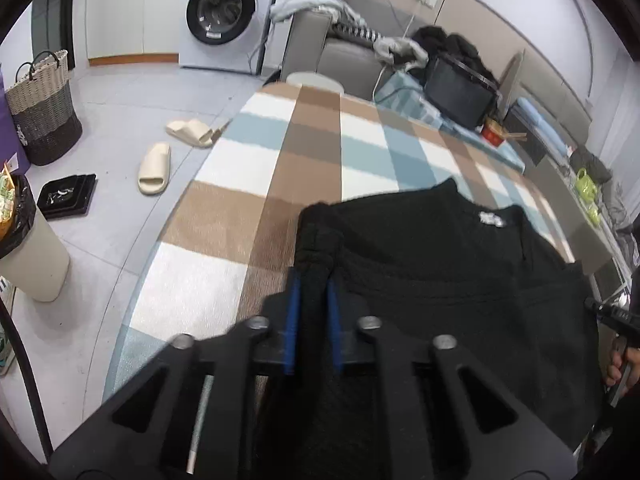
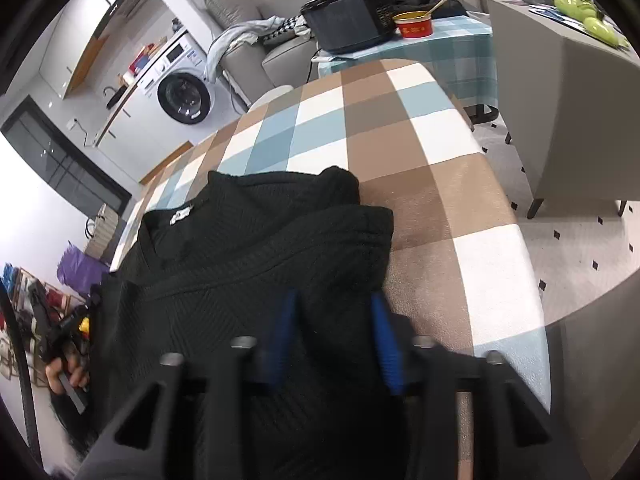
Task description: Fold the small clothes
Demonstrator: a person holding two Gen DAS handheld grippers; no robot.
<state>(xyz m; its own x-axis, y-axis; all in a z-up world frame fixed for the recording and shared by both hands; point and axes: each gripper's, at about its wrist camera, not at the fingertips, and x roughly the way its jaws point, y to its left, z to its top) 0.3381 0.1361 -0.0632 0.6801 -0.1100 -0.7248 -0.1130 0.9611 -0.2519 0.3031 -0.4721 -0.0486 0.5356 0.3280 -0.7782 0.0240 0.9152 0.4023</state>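
Observation:
A black knitted sweater (image 1: pixel 420 260) (image 2: pixel 248 248) lies on a table under a brown, blue and white checked cloth (image 1: pixel 256 168) (image 2: pixel 420 160). Its neck label (image 1: pixel 491 218) (image 2: pixel 180 214) faces up at the far end. My left gripper (image 1: pixel 313 278) is shut on the sweater's left edge, and the fabric bunches just past its blue pads. My right gripper (image 2: pixel 333 296) sits over the sweater's right edge. Its blue pads stand apart with smooth fabric lying between them, and I see no pinch there. A hand (image 2: pixel 66 372) holds the left gripper's handle.
A washing machine (image 1: pixel 220 12), a woven basket (image 1: pixel 42 108), two slippers (image 1: pixel 154 168) and a lined bin (image 1: pixel 28 248) are on the floor to the left. Beyond the table are a black appliance (image 2: pixel 344 20), a red bowl (image 2: pixel 414 26) and a sofa. A grey cabinet (image 2: pixel 560 100) stands on the right.

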